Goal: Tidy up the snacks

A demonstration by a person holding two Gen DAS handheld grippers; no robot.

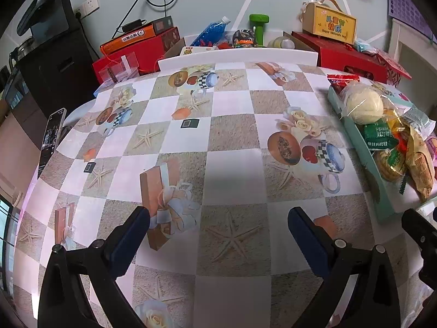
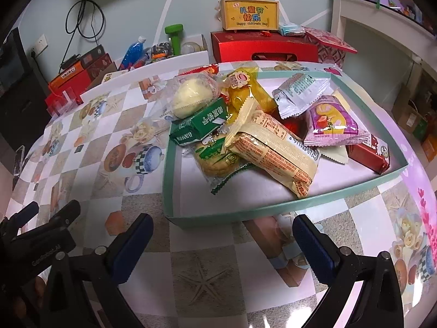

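A shallow teal box lid (image 2: 245,213) lies on the table in front of my right gripper (image 2: 222,235), which is open and empty, just short of its near wall. Several wrapped snacks are heaped inside: a pale round bun in clear wrap (image 2: 188,97), a green packet (image 2: 202,123), a long beige cracker pack (image 2: 275,150), a pink packet (image 2: 333,123), a silver packet (image 2: 300,90) and a red bar (image 2: 368,153). In the left wrist view the same lid (image 1: 363,153) and bun (image 1: 364,105) sit at the right edge. My left gripper (image 1: 218,224) hovers open over bare tablecloth.
The checkered tablecloth (image 1: 232,134) covers the table. Along the back stand red gift boxes (image 2: 262,47), a yellow box with a handle (image 2: 250,13), a green dumbbell (image 1: 258,27), a blue bottle (image 1: 213,31) and a white board (image 1: 237,56). A phone (image 1: 50,139) lies at the left edge.
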